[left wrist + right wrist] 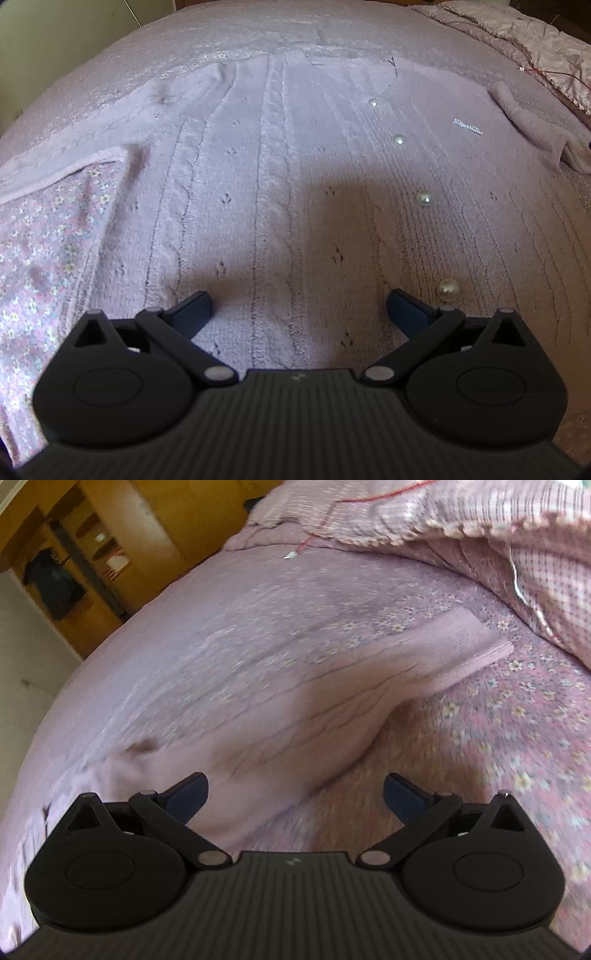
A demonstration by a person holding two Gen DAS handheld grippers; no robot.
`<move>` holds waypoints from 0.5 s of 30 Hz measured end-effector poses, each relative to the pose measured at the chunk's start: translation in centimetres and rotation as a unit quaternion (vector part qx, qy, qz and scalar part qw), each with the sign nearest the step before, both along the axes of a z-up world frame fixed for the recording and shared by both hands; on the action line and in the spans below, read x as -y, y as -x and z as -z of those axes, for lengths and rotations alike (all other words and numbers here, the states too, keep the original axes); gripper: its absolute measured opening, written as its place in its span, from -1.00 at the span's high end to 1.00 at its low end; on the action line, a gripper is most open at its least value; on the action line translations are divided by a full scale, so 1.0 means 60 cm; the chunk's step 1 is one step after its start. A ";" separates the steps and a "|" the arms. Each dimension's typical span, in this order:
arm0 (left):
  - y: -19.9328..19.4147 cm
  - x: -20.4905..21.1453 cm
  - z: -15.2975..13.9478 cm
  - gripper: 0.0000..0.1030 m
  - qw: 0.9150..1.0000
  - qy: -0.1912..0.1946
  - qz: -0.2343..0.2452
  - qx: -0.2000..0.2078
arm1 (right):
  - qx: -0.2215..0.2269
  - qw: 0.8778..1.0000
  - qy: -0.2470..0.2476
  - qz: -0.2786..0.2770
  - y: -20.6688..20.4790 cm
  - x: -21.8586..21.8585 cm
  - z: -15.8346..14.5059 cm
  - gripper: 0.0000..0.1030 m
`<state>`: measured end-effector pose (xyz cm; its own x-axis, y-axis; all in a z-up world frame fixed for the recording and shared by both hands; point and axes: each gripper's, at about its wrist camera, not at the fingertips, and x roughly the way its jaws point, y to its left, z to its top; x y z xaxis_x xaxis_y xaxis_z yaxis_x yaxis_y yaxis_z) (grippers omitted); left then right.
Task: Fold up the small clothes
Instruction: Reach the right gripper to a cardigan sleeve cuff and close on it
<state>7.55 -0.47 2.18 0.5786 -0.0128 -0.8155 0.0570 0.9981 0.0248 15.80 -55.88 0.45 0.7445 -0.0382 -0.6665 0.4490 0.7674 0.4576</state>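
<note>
A pale lilac cable-knit cardigan (pixel 280 177) lies spread flat on the bed, with a row of pearl buttons (pixel 424 198) down its right side. Its left sleeve (pixel 62 162) stretches out to the left over the flowered sheet. My left gripper (pixel 298 308) hovers open just above the cardigan's lower middle, nothing between its fingers. In the right wrist view the other sleeve (pixel 332 709) runs up to a ribbed cuff (pixel 484 657). My right gripper (pixel 295 790) is open above that sleeve, its left finger (pixel 188 790) over the knit. This view is motion-blurred.
A pink flowered bedsheet (pixel 48 251) covers the bed (pixel 517 731). A crumpled pink quilt (pixel 443 513) with a thin red cord lies at the far edge (pixel 517 37). A wooden wardrobe with shelves (pixel 92 557) stands beyond the bed.
</note>
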 end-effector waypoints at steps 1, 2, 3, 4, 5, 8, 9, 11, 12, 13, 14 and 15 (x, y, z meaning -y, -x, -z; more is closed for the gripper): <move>0.001 0.002 0.000 -1.00 1.000 -0.002 0.000 -0.001 | 0.006 1.000 0.001 0.001 -0.009 0.005 0.003 -1.00; -0.001 0.002 0.001 -1.00 1.000 -0.003 0.001 -0.002 | 0.009 1.000 0.000 0.001 -0.016 0.008 0.005 -1.00; -0.003 0.003 0.001 -1.00 1.000 -0.005 0.001 -0.004 | 0.014 1.000 -0.004 0.002 -0.024 0.014 0.008 -1.00; -0.005 0.003 0.001 -1.00 1.000 -0.005 0.002 -0.006 | 0.021 1.000 -0.007 0.005 -0.029 0.020 0.011 -1.00; -0.006 0.003 0.000 -1.00 1.000 -0.006 0.001 -0.008 | 0.027 1.000 -0.011 0.010 -0.036 0.027 0.014 -1.00; -0.008 0.005 0.002 -1.00 1.000 -0.008 0.001 -0.006 | 0.048 0.998 -0.015 0.029 -0.049 0.045 0.021 -0.97; -0.007 0.006 0.003 -1.00 1.000 -0.009 0.001 -0.005 | 0.051 0.998 -0.014 0.039 -0.052 0.050 0.022 -0.92; -0.006 0.006 0.004 -1.00 1.000 -0.010 0.001 -0.002 | 0.043 0.997 -0.003 0.062 -0.058 0.058 0.022 -0.43; -0.005 0.006 0.005 -1.00 1.000 -0.009 0.001 -0.001 | 0.035 0.997 0.006 0.072 -0.059 0.061 0.021 -0.23; -0.005 0.006 0.005 -1.00 1.000 -0.009 0.001 -0.001 | 0.016 0.996 0.018 0.083 -0.061 0.064 0.021 0.36; -0.005 0.006 0.005 -1.00 1.000 -0.009 0.001 0.000 | 0.009 0.996 0.022 0.083 -0.059 0.067 0.020 0.63; -0.006 0.007 0.006 -1.00 1.000 -0.009 0.001 0.001 | 0.020 0.997 0.018 0.077 -0.053 0.070 0.018 0.68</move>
